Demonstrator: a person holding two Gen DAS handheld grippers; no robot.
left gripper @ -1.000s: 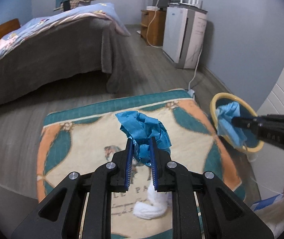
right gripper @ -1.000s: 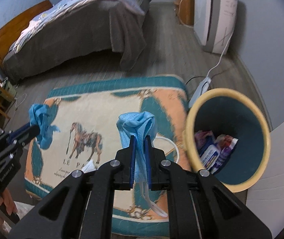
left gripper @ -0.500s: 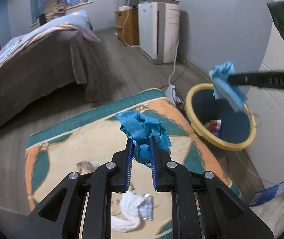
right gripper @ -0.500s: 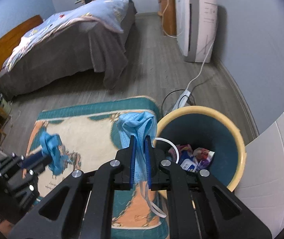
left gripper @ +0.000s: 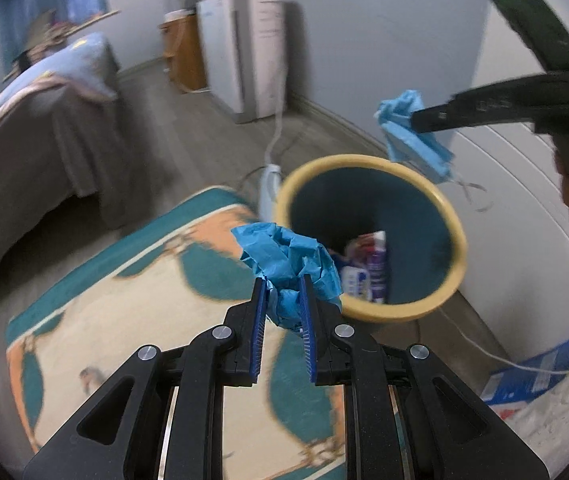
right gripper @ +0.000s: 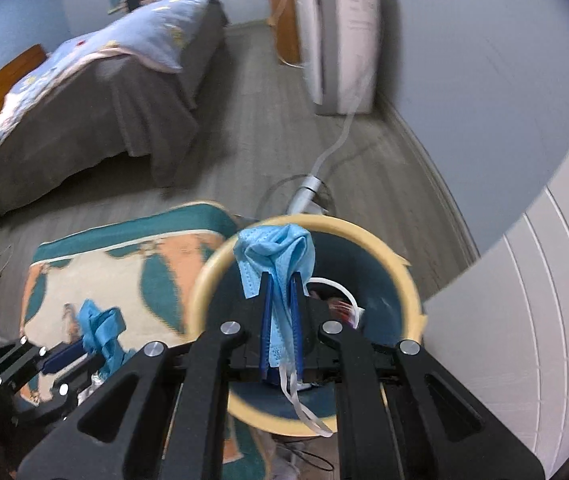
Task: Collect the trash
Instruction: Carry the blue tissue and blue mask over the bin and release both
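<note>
While the right claw clamps a blue face mask directly above the open bin, letting go there should drop it cleanly, loose ear loops included. Beside it, the left claw pinches crumpled blue paper above the rug, short of the bin's near rim; it should carry past that rim before opening. Wrappers lie inside.

The mouth of the trash bin is open from above, only some wrappers lie at its bottom; a white panelled wall stands close on its right; a power strip and cable lie just behind it; the rug on its left is free.
</note>
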